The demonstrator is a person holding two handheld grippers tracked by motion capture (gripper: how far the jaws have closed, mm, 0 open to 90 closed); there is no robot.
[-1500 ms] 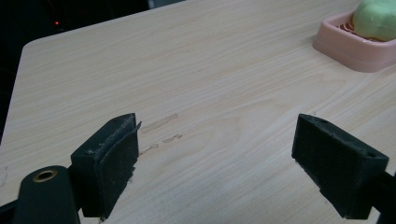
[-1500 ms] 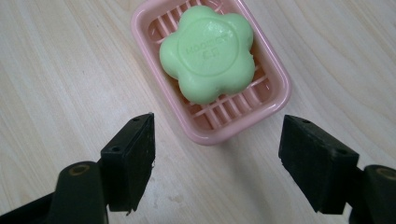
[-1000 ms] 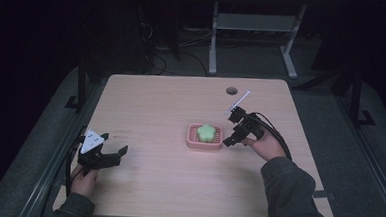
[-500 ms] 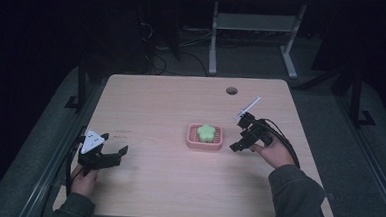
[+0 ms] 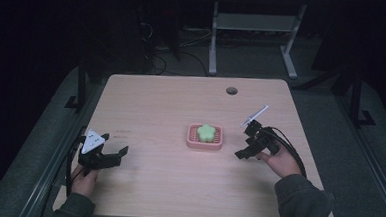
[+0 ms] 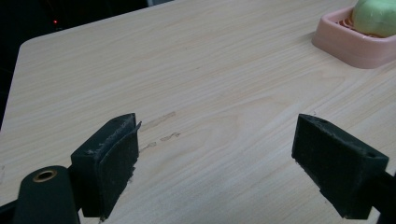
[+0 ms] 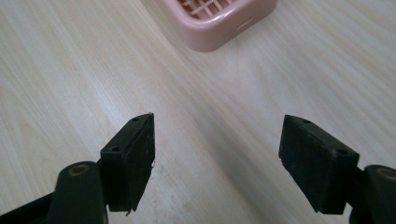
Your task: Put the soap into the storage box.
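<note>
High view: the green soap (image 5: 208, 132) is seen resting in the pink dish (image 5: 204, 144) at table centre. The right gripper (image 5: 244, 152), at three o'clock of it, and the left gripper (image 5: 112, 157) are held wide apart, empty. The light dish could be shoved aside if approached low.

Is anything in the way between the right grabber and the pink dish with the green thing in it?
Nothing visible. Bare table lies between the open right gripper and the pink dish holding the green piece.

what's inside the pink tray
A pale green, flower-shaped piece sits in the pink tray, on a slatted grid floor. Whatever lies under the green piece is covered. Both grippers are open and apart from the tray.
</note>
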